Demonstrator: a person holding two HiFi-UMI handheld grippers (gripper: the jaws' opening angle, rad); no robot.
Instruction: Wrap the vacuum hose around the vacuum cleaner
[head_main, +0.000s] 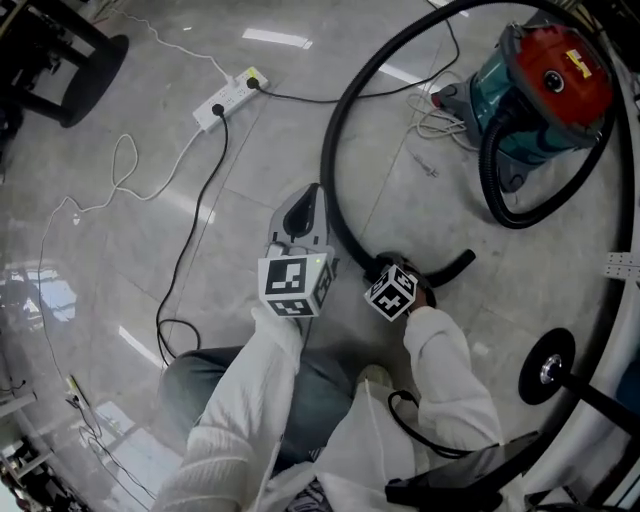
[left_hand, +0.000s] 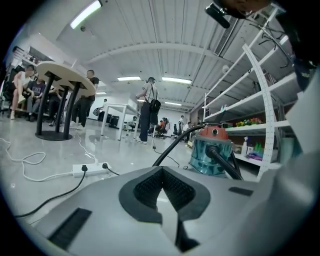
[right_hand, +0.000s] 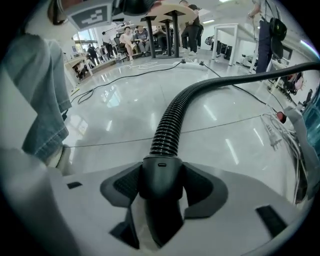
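A glossy pale-grey tiled floor (head_main: 110, 260) mirrors the strip lights (left_hand: 89, 13) of a white ribbed ceiling (left_hand: 165, 30). A white power strip (head_main: 228, 98) lies on the floor, with black and white cables trailing from it. A round table (left_hand: 62, 75) on dark legs stands at the left with people around it. White shelving (left_hand: 260, 95) lines the right side. More desks and people fill the far end.

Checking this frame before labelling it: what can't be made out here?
Right gripper view: whether the right gripper presses the hose cuff between its jaws; the cuff fills the gap.
Head view: those jaws, hidden under its marker cube.
Left gripper view: shelf items, too small to name.
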